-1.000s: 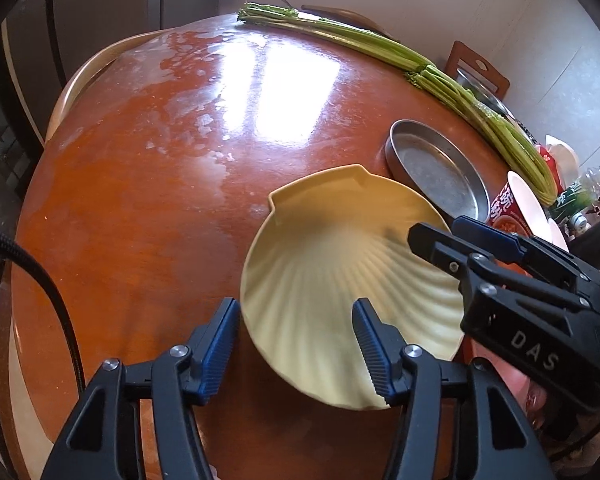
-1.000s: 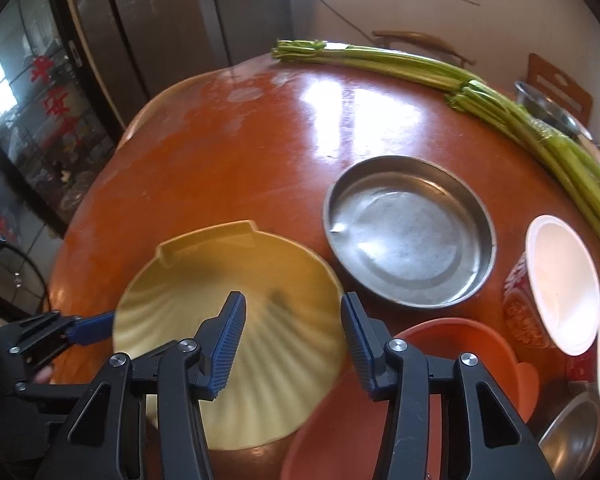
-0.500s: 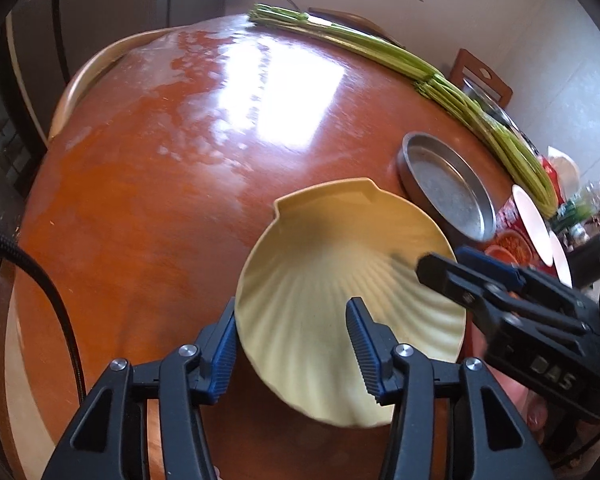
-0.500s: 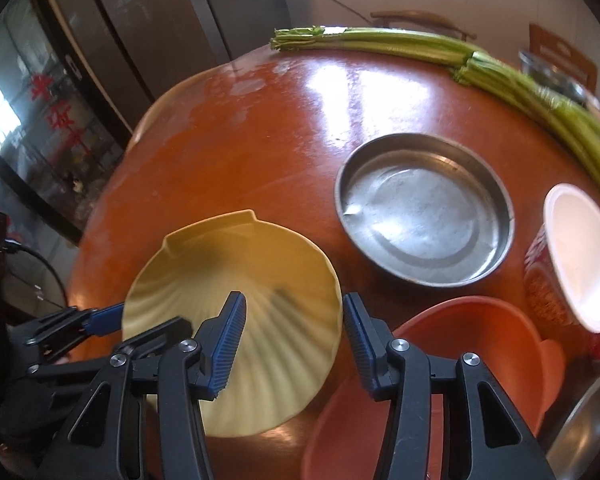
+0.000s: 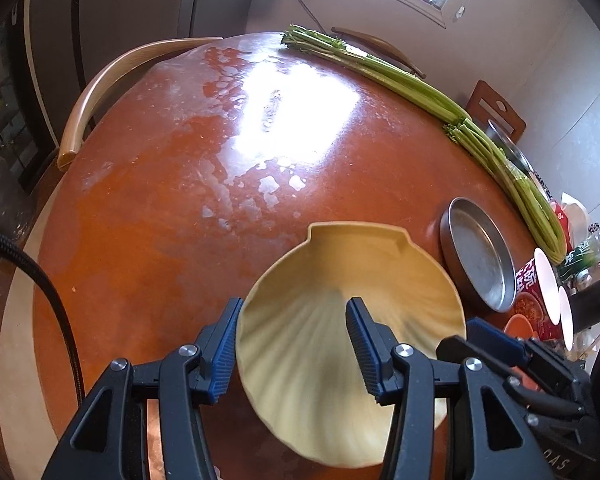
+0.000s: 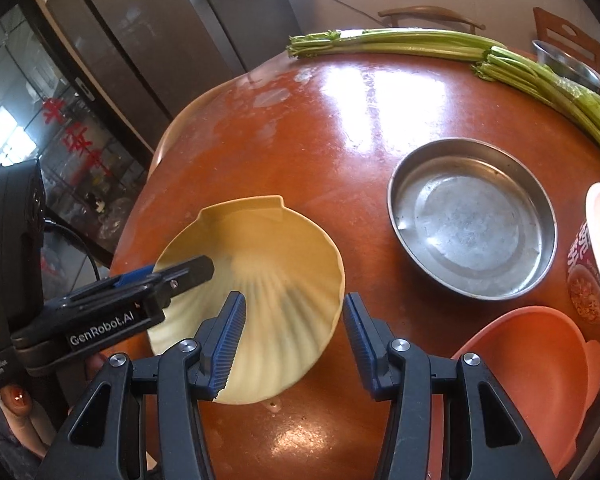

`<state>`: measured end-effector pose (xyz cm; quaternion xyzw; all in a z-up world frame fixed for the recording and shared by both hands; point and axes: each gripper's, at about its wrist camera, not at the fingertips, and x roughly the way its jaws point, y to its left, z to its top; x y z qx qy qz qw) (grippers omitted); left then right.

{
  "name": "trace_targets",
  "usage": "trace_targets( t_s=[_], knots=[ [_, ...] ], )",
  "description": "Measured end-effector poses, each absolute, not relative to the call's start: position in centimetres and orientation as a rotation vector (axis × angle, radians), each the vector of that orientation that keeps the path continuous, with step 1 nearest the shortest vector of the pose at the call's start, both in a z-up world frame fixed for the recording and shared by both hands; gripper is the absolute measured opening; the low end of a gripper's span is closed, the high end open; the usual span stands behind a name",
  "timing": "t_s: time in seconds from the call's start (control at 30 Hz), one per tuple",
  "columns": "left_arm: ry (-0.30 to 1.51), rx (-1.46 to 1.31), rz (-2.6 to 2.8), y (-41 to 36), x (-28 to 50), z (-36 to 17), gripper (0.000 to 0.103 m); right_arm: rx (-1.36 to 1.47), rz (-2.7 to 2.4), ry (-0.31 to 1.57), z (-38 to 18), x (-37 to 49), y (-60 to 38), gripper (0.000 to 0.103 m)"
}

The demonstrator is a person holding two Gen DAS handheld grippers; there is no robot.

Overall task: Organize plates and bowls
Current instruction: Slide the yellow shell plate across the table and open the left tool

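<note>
A pale yellow shell-shaped plate (image 5: 352, 312) lies near the front of the round red-brown table (image 5: 172, 200); it also shows in the right wrist view (image 6: 268, 264). My left gripper (image 5: 292, 344) is open, its fingers astride the plate's left rim. My right gripper (image 6: 292, 340) is open, its fingers astride the plate's right rim. A round steel pan (image 6: 472, 216) stands right of the plate. An orange bowl (image 6: 540, 376) sits at the front right.
Long green celery stalks (image 5: 420, 92) lie along the table's far and right edge. An instant noodle cup (image 6: 596, 256) stands right of the steel pan. A wooden chair back (image 5: 100, 84) stands at the table's left.
Both grippers have pulled back and risen a little, so more of the table shows. The yellow plate appears tilted up more and sits between both pairs of fingers. Both stay open.
</note>
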<state>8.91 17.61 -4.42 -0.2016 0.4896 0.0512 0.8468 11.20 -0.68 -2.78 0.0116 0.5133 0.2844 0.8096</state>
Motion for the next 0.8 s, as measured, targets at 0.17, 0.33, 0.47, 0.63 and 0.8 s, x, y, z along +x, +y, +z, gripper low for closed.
trace_targets(
  t_s=[0.17, 0.33, 0.47, 0.63, 0.8],
  knots=[
    [1.037, -0.449, 0.082, 17.6, 9.6, -4.8, 0.052, 0.023, 0.573, 1.081, -2.9, 11.1, -1.1, 0.054],
    [1.03, -0.408, 0.074, 17.1, 10.2, -4.6, 0.052, 0.064, 0.557, 1.085, -3.2, 10.8, -1.8, 0.054],
    [1.018, -0.439, 0.034, 17.5, 10.3, -4.5, 0.052, 0.077, 0.548, 1.075, -3.0, 10.7, -2.3, 0.054],
    [1.016, -0.451, 0.061, 18.4, 10.0, -4.4, 0.053, 0.059, 0.537, 1.03, -1.9, 10.0, -2.5, 0.054],
    [0.964, -0.422, 0.115, 19.1, 8.6, -2.8, 0.053, 0.058, 0.516, 0.982, -0.4, 8.8, -3.9, 0.054]
  ],
)
